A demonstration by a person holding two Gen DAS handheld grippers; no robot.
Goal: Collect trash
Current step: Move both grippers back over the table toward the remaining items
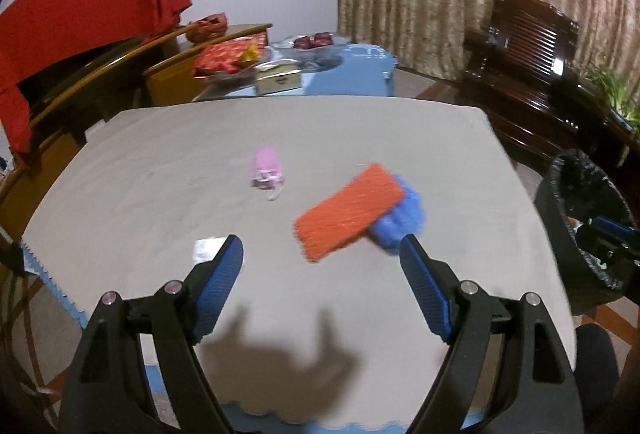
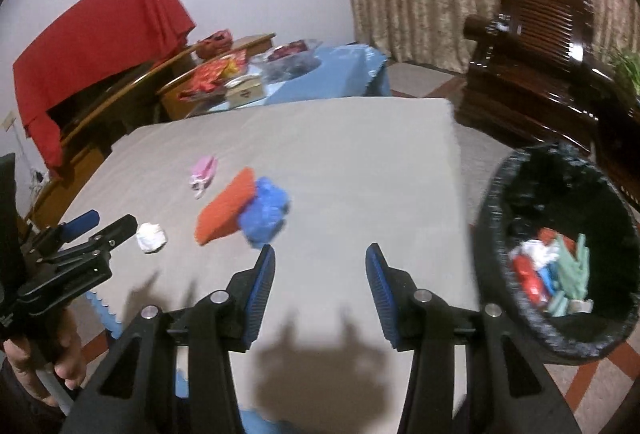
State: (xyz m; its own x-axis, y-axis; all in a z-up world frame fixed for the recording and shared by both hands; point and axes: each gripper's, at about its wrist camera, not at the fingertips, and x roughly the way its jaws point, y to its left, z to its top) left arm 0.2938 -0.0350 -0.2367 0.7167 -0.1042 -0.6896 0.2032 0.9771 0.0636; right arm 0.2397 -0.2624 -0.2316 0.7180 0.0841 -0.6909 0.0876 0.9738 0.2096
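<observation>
On the grey table (image 1: 160,162) lie an orange sponge (image 1: 347,211), a crumpled blue bag (image 1: 400,222) under its right end, a pink wrapper (image 1: 267,170) farther back, and a white crumpled paper (image 1: 206,248) by my left finger. My left gripper (image 1: 322,248) is open and empty, just short of the sponge. In the right wrist view my right gripper (image 2: 320,258) is open and empty above the table, near the blue bag (image 2: 265,212), the sponge (image 2: 226,208), the white paper (image 2: 151,237) and the pink wrapper (image 2: 204,170). The left gripper (image 2: 96,224) shows at the left.
A black-lined trash bin (image 2: 496,194) holding several wrappers stands off the table's right edge; it also shows in the left wrist view (image 1: 560,174). A dark wooden chair (image 2: 532,46) stands behind it. A blue-covered table (image 1: 352,74) with boxes and a red cloth (image 1: 80,22) lie beyond.
</observation>
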